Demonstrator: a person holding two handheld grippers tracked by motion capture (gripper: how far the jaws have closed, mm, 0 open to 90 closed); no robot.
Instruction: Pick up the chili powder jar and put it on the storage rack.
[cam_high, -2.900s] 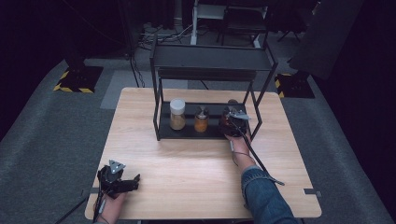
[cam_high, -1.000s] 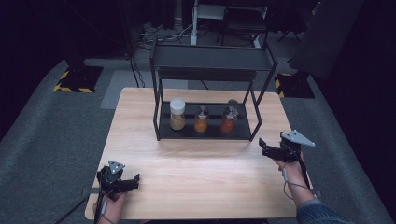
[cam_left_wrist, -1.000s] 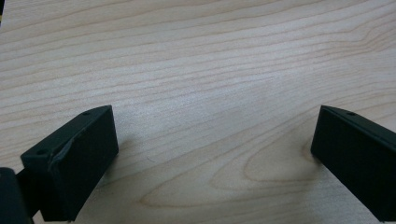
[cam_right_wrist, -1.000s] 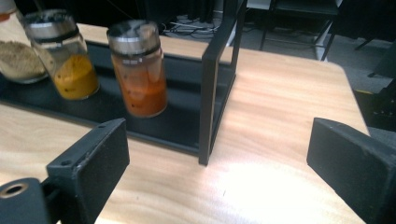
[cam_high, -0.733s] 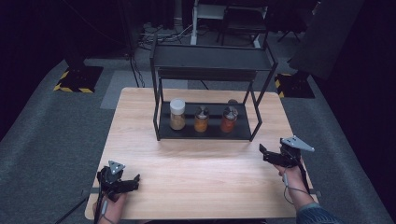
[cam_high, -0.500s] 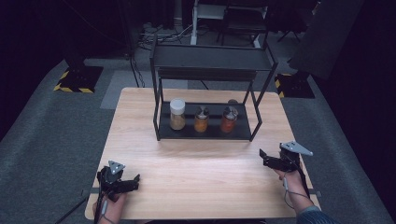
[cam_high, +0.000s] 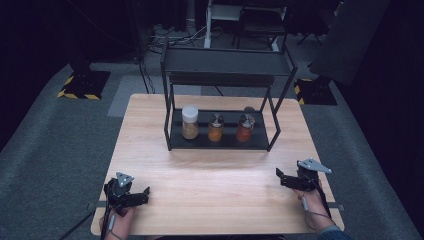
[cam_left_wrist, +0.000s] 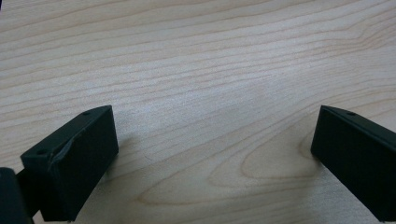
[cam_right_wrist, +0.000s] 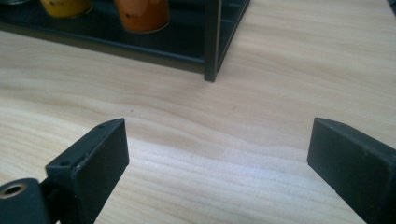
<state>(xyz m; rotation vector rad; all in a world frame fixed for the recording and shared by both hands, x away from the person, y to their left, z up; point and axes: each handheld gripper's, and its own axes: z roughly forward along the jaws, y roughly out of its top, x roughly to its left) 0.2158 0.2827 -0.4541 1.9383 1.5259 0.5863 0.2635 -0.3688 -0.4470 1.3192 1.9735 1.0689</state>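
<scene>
Three jars stand in a row on the bottom shelf of a black metal rack (cam_high: 220, 142): a white-lidded jar (cam_high: 190, 122) with brownish contents, a yellow-orange jar (cam_high: 215, 128) (cam_right_wrist: 65, 6) and a red-orange jar (cam_high: 246, 128) (cam_right_wrist: 141, 14). My left gripper (cam_high: 142, 194) (cam_left_wrist: 212, 154) rests at the table's near left corner, open, with bare wood between its jaws. Low over the near right of the table, my right gripper (cam_high: 280, 177) (cam_right_wrist: 217, 161) is open and holds nothing; its jaws point toward the rack's front right post (cam_right_wrist: 211, 42).
The wooden table (cam_high: 220, 175) stands on grey carpet. The rack's upper shelf (cam_high: 227, 62) is a dark flat top over the jars. Cables trail from both grippers toward the table's near edge. Dark equipment and yellow-black striped bases stand beyond the table.
My right gripper left the red-orange jar on the shelf, drew back to the near right of the table and has sunk lower over the last second. The left gripper stayed put.
</scene>
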